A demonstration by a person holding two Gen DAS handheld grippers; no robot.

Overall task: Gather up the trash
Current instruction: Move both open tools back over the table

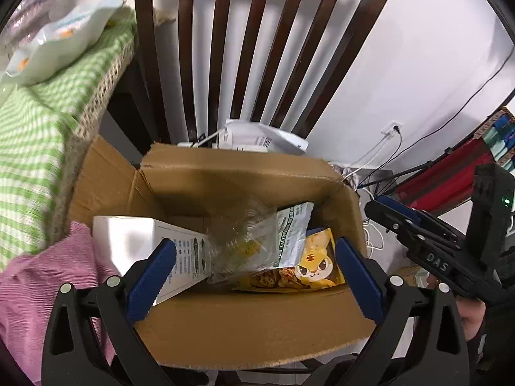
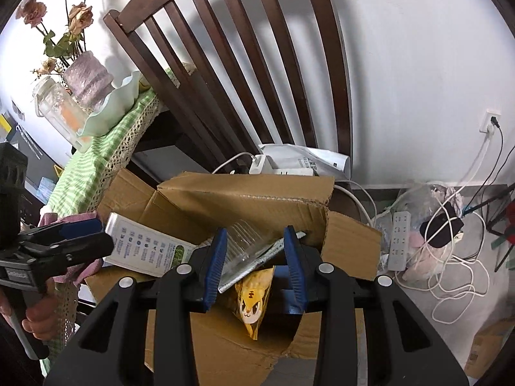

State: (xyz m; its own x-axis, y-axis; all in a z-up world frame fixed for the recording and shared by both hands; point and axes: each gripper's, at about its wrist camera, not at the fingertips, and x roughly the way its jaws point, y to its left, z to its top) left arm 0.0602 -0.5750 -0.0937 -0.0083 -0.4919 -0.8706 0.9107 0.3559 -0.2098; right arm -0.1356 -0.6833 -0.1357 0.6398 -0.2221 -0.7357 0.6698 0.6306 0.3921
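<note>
While the cardboard box (image 1: pixel 251 328) sits on the seat of the dark wooden chair (image 1: pixel 225 48), everything else is best placed against it. Its walls are stiff but its flaps are floppy and ragged, so I judge the near flap a snag risk for anything lowered in. Open room lies straight above the box; the chair back closes off the far side, and the green checked tablecloth (image 1: pixel 35 122) crowds its left.

Inside the box, leaning on its left wall, is a white carton (image 1: pixel 141 241): light, rigid, best pinched across a flat edge. Beside it toward the middle lies a clear plastic cup (image 1: pixel 238 244), crushable and slick; take it by the rim, gently. At the box's right wall lie a green-and-white packet (image 1: pixel 293 231) and a yellow snack bag (image 1: pixel 318 263), both limp and slippery.

The left gripper (image 1: pixel 254 276) hangs over the box, jaws spread wide, empty. The right gripper (image 2: pixel 254 267) stands narrowed, and whether it pinches the cup I cannot tell.
</note>
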